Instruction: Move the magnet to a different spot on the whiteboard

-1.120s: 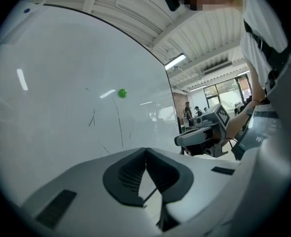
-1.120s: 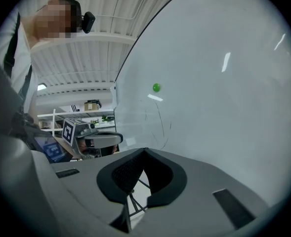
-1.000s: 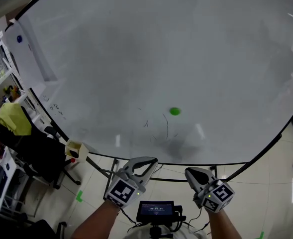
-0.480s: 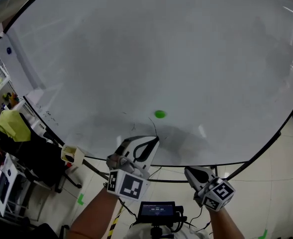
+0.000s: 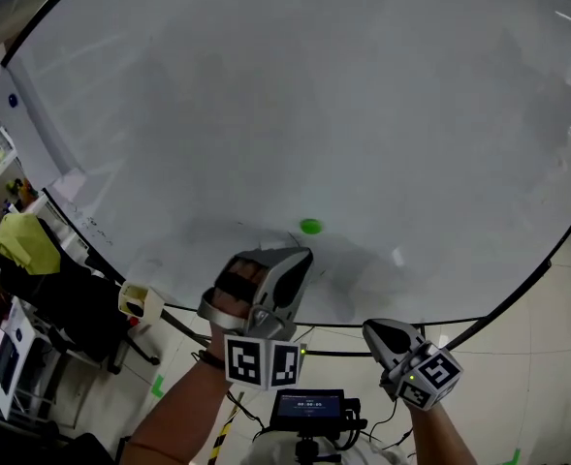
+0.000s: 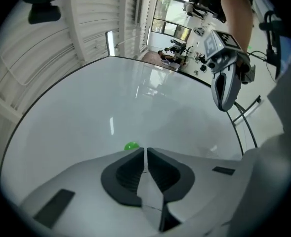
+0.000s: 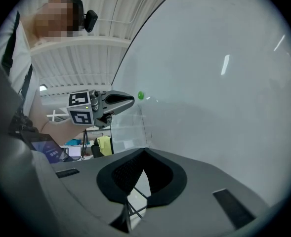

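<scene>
Two grippers are in my hands, and neither has hold of anything. The green magnet (image 5: 310, 226) is stuck flat on the whiteboard (image 5: 295, 85), low on its surface and near the middle of its width. My left gripper (image 5: 302, 254) is the nearer of the two. Its tips lie just below the magnet and a little to its left, close to it but not touching. Its jaws have just been opening and stand a thin slit apart, with only bare board showing through the gap. In the left gripper view the magnet peeks over the tip of one jaw, just beyond it. My right gripper (image 5: 374, 330) hangs well below the magnet and to its right, past the board's lower edge. Its jaws are drawn together at the tips with nothing between them. A small lit screen (image 5: 304, 410) sits far below the magnet, between my wrists.
</scene>
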Motion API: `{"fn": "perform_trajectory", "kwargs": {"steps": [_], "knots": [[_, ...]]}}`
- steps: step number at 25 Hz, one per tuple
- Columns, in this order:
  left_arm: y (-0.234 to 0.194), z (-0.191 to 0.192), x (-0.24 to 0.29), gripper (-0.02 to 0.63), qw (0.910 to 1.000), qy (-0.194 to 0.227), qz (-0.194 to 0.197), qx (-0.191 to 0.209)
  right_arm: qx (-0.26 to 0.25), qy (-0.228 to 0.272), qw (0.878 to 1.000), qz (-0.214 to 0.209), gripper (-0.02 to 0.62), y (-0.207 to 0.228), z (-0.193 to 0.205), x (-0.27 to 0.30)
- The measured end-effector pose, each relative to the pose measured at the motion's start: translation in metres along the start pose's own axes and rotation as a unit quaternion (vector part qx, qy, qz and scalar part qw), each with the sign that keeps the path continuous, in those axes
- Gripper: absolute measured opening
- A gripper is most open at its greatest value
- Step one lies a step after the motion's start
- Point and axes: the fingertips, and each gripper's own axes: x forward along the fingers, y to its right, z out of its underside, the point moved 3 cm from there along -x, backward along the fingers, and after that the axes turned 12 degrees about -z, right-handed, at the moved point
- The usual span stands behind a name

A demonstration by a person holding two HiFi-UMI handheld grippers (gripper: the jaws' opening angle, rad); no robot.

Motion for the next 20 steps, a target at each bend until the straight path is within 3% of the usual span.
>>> {"fn": "perform_trajectory", "kwargs": {"steps": [4, 9, 15, 20], "knots": [[-0.005, -0.003, 0.008, 0.057, 0.9984, -0.007, -0.016, 0.053, 0.005, 0.000, 1.000, -0.004, 0.029, 0.002, 0.001, 0.005], [-0.010, 0.000, 0.015, 0.133, 0.9938, -0.064, 0.006, 0.091, 0.003, 0.001, 1.000, -0.010, 0.030, -0.002, 0.000, 0.009], [-0.016, -0.009, 0.026, 0.168, 0.9888, -0.094, 0.011, 0.115, -0.009, 0.001, 1.000, -0.013, 0.030, -0.005, -0.010, 0.007], [-0.016, -0.021, 0.029, 0.175, 0.9903, -0.090, 0.035, 0.100, -0.011, -0.003, 1.000, -0.018, 0.031, -0.014, -0.014, 0.008]]}}
